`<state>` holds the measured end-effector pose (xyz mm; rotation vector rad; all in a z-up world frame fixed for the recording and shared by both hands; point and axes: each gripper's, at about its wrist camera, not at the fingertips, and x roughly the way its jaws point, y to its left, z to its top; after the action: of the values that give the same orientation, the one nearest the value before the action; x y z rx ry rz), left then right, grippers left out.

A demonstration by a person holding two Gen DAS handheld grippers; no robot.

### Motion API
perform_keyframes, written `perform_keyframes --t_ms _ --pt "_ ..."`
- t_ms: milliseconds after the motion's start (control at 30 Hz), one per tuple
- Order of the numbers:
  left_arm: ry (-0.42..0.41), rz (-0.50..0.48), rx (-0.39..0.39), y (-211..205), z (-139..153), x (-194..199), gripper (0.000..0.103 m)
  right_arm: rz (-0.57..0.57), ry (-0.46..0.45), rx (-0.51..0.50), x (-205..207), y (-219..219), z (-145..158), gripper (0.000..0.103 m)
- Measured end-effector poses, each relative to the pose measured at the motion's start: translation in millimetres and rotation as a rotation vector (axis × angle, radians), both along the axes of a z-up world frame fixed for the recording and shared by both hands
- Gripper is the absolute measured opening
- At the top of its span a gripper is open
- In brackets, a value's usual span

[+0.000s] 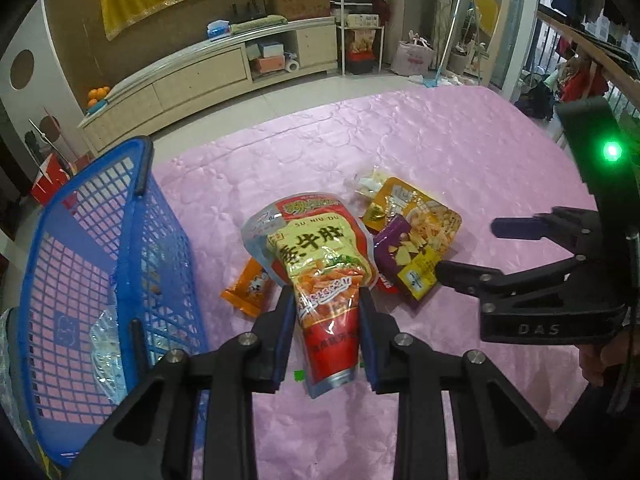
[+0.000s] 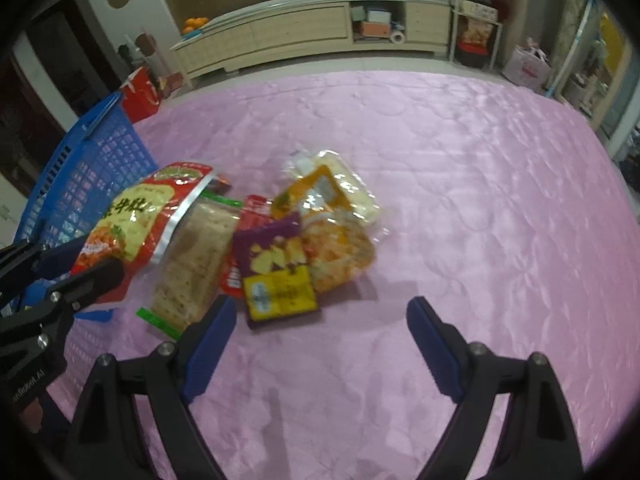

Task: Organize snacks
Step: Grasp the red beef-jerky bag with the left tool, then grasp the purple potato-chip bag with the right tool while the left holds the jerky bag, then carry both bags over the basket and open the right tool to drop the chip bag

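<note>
Surface: a pink quilted cover (image 2: 440, 168) is spread over the desk, with pale floor tiles beyond its far edge.
Room: a long light-wood TV cabinet (image 1: 208, 76) runs along the far wall, with oranges (image 1: 98, 94) on its left end and a white wire rack (image 1: 362, 16) to its right.
Basket: one blue plastic basket (image 1: 100, 264) stands on the left of the cover; a clear wrapper lies inside it.
Left tool: the left tool (image 1: 326, 336) is clenched on the lower part of a red-and-yellow snack pouch (image 1: 320, 264), which is lifted above the cover just right of the basket.
Right tool: the right tool (image 2: 320, 344) is released, its jaws spread wide, holding nothing; its blue pads (image 2: 210, 346) hang over the cover just in front of the pile.
Pile: the loose snacks lie in the middle of the cover, overlapping.
Count on the cover: one cracker pack (image 2: 196, 264), one purple-and-yellow bag (image 2: 276, 268), one orange-yellow bag (image 2: 336, 240), one clear pale pack (image 2: 352, 184) behind it, one small orange packet (image 1: 248, 288), and one red pack (image 2: 236, 276) mostly hidden underneath.
Count in hand: one pouch.
</note>
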<state>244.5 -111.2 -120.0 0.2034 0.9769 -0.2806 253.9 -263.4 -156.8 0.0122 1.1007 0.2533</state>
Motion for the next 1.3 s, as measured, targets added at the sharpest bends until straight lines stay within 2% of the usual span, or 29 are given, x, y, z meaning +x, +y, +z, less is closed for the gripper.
perform_keyframes --t_ms 67,167,433,533,567,600,733,800,1033,1300 --pt "-0.002 0.0 0.013 -1 -3 0 0.027 0.03 0.005 -0.004 4 9 -2 0.082" --pt "0.008 -0.002 0.019 -3 -12 2 0.027 0.075 0.024 -0.01 11 22 -10 0.071" --pt "0.021 0.0 0.017 -8 -22 11 0.027 0.102 0.082 -0.052 29 37 -39 0.067" --pt "0.023 -0.001 0.016 -9 -24 13 0.027 0.111 0.063 -0.084 33 41 -40 0.064" --pt "0.025 -0.001 0.012 -7 -23 13 0.027 0.119 0.056 -0.098 33 42 -40 0.056" --pt "0.025 0.0 0.008 -6 -22 13 0.027 0.123 0.052 -0.103 33 45 -41 0.054" --pt "0.024 0.006 -0.019 -1 -18 9 0.027 0.107 0.053 -0.066 28 36 -36 0.05" --pt "0.015 0.006 -0.023 -1 -13 4 0.027 0.09 0.048 -0.038 22 28 -29 0.05" --pt "-0.04 0.003 -0.062 3 16 -21 0.027 0.079 -0.026 -0.034 -7 19 16 0.05" --pt "-0.149 0.004 -0.093 22 71 -58 0.027 0.085 -0.148 -0.025 -45 29 83 0.05"
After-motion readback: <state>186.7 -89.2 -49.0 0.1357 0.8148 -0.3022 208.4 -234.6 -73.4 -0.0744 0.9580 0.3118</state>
